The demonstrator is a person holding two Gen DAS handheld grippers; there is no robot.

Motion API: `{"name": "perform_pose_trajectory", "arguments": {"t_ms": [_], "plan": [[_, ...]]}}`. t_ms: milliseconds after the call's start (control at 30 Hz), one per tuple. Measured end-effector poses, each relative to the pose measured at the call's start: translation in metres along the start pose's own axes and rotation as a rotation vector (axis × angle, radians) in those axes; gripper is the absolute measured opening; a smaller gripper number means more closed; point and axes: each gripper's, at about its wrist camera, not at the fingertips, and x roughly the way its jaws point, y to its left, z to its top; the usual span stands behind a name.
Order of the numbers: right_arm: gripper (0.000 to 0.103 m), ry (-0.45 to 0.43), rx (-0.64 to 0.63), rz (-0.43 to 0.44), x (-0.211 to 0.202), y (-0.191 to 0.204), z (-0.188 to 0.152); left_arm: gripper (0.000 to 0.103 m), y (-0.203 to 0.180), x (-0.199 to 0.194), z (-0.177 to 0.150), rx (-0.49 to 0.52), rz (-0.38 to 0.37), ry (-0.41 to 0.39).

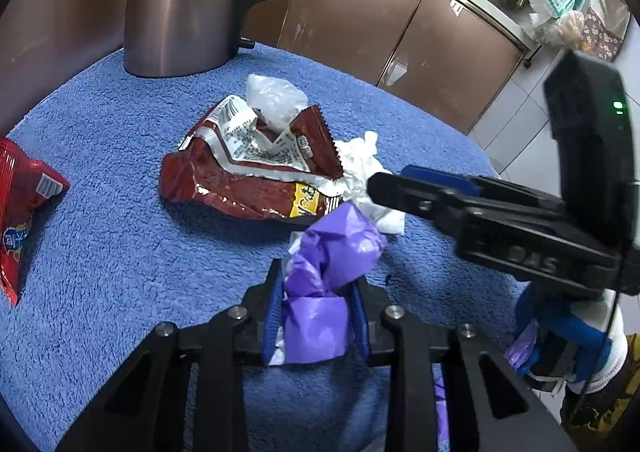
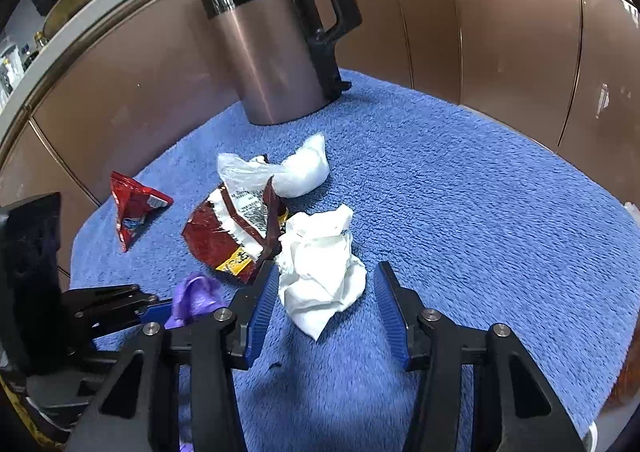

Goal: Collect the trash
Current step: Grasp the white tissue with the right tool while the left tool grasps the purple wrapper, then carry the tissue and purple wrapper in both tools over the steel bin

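A crumpled purple plastic bag (image 1: 320, 276) sits between the blue pads of my left gripper (image 1: 318, 284), which is shut on it. Seen from the right wrist, the left gripper (image 2: 160, 310) comes in low on the left with the purple bag (image 2: 196, 296) at its tip. My right gripper (image 2: 326, 268) stands open around a crumpled white tissue (image 2: 320, 272), with a gap to the right pad. The right gripper (image 1: 384, 188) reaches the tissue (image 1: 360, 160) from the right. A torn dark red snack wrapper (image 1: 240, 180) (image 2: 216, 240) lies beside it.
A blue towel (image 1: 100, 252) covers the surface. A tall metal jug (image 1: 180, 4) (image 2: 272, 52) stands at the back. A clear plastic bag (image 2: 296, 168) and a red packet (image 2: 132, 208) (image 1: 20, 212) lie on the towel. Brown cabinet doors (image 2: 500, 32) run behind.
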Motion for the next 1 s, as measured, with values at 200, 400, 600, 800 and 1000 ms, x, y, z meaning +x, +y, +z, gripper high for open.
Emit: {"name": "perform_pose_trajectory", "arguments": {"t_ms": [200,400,600,800,1000], "plan": [[0.021,0.031,-0.019,0.006,0.014,0.004,-0.004,0.027,-0.001,-0.006,-0.005,0.001,0.008,-0.013],[0.008,0.006,-0.035,0.017,0.001,0.009,-0.01,0.027,0.005,-0.028,-0.014,-0.02,0.015,-0.036],[0.008,-0.07,-0.017,0.019,-0.044,0.011,-0.019,0.027,0.012,-0.061,-0.022,-0.042,0.041,-0.078],[0.008,-0.18,0.001,0.023,-0.114,0.02,-0.035,0.027,0.007,-0.113,-0.036,-0.053,0.051,-0.158],[0.008,-0.302,0.021,0.016,-0.197,0.026,-0.065,0.027,-0.007,-0.165,-0.049,-0.032,0.062,-0.247]]}}
